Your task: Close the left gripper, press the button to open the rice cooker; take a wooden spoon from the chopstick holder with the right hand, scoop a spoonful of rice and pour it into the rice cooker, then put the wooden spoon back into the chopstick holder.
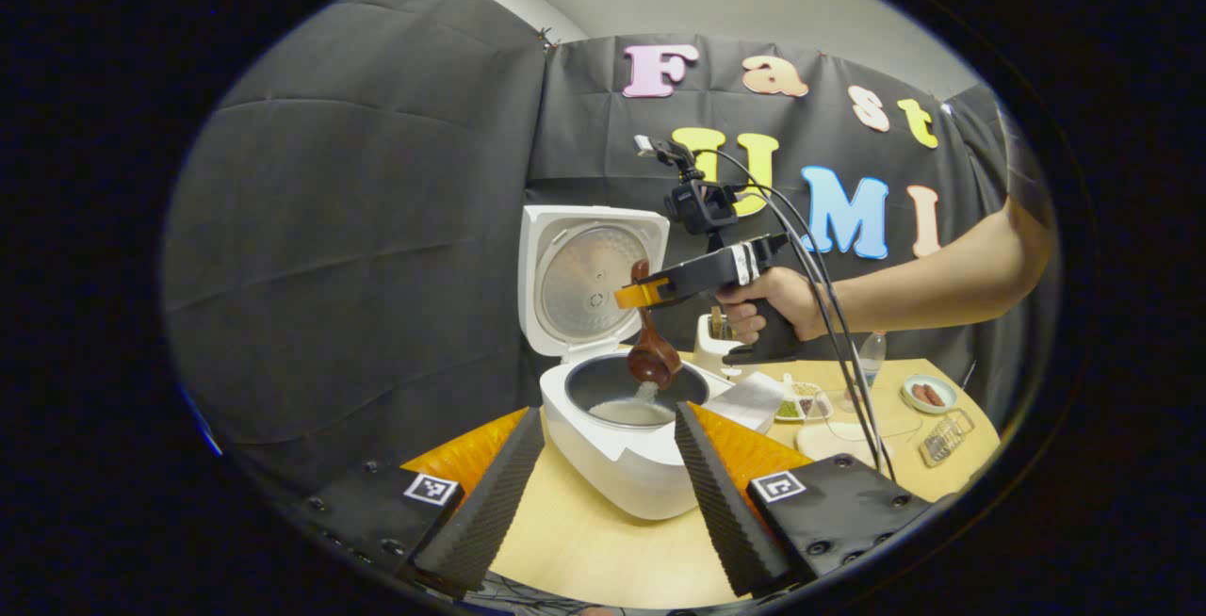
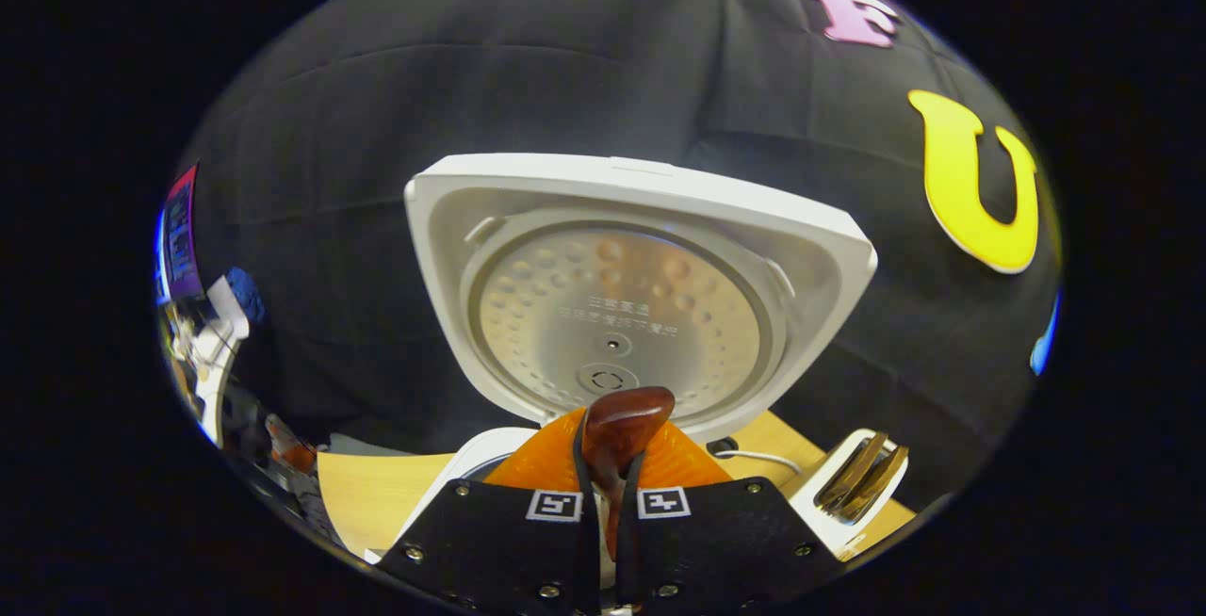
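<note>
I see the right gripper [image 1: 633, 295] pinching the glossy wooden spoon [image 1: 652, 352] by its handle, bowl tipped down over the dark inner pot of the white rice cooker [image 1: 622, 451], lid up, dimpled metal plate showing. White grains look to be falling, though it's blurry. Left gripper [image 1: 608, 479] hangs near, ribbed fingers spread apart; chopstick holder [image 1: 713, 343] sits just right of the cooker.

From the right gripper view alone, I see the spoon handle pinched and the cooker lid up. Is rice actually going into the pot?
Observer: Yes. In the left gripper view the wooden spoon is tipped bowl-down and rice is falling into the rice cooker.
Operator: Is rice already in the pot?
Observer: A pale mound lies on its bottom.
Operator: Where is the left gripper?
Observer: The left gripper is open, in front of the cooker, touching nothing.
Operator: And the chopstick holder?
Observer: The chopstick holder stands behind the right gripper.
</note>
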### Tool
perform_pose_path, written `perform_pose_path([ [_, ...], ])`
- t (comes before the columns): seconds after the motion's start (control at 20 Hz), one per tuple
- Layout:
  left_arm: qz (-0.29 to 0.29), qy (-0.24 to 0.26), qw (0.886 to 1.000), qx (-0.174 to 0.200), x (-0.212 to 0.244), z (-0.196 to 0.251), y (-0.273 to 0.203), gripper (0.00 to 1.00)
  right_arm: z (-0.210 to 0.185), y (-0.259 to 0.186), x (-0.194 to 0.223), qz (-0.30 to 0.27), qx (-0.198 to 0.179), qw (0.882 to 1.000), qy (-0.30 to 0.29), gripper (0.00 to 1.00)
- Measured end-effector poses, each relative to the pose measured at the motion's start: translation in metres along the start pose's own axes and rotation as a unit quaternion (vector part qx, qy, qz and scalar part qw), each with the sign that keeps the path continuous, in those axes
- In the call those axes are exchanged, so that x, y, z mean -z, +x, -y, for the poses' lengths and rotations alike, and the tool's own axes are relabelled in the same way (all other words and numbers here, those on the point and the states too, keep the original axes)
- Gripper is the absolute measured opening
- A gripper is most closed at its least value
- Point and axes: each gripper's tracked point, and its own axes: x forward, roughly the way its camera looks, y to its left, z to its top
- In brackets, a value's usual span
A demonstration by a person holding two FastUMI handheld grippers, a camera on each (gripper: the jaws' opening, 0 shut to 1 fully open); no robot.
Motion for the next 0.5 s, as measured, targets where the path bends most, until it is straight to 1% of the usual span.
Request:
perform_pose_path([
  [0.05, 0.000, 0.003, 1.000, 0.002, -0.003, 0.000, -0.001, 0.97, 0.000, -0.006, -0.004, 0.005, -0.004, 1.000, 0.003, 0.07],
  [0.1, 0.001, 0.004, 1.000, 0.005, -0.002, 0.002, -0.002, 0.97, 0.002, -0.011, -0.010, 0.015, -0.006, 1.000, 0.022, 0.07],
  [0.15, 0.003, 0.004, 1.000, 0.008, -0.004, 0.005, -0.003, 0.96, 0.008, -0.018, -0.017, 0.029, -0.006, 0.998, 0.053, 0.07],
  [0.25, 0.009, 0.003, 1.000, 0.014, -0.010, 0.012, -0.003, 0.97, 0.026, -0.032, -0.027, 0.055, 0.008, 0.991, 0.123, 0.07],
  [0.3, 0.011, 0.001, 1.000, 0.018, -0.012, 0.017, -0.001, 0.98, 0.036, -0.044, -0.032, 0.067, 0.013, 0.985, 0.160, 0.07],
  [0.35, 0.013, -0.003, 1.000, 0.024, -0.016, 0.023, 0.000, 0.97, 0.046, -0.056, -0.035, 0.078, 0.014, 0.976, 0.203, 0.07],
  [0.45, 0.019, -0.008, 0.999, 0.036, -0.023, 0.035, 0.005, 0.97, 0.068, -0.082, -0.037, 0.097, 0.013, 0.951, 0.292, 0.07],
  [0.5, 0.022, -0.008, 0.999, 0.043, -0.026, 0.044, 0.006, 0.97, 0.079, -0.095, -0.035, 0.104, 0.017, 0.939, 0.326, 0.07],
])
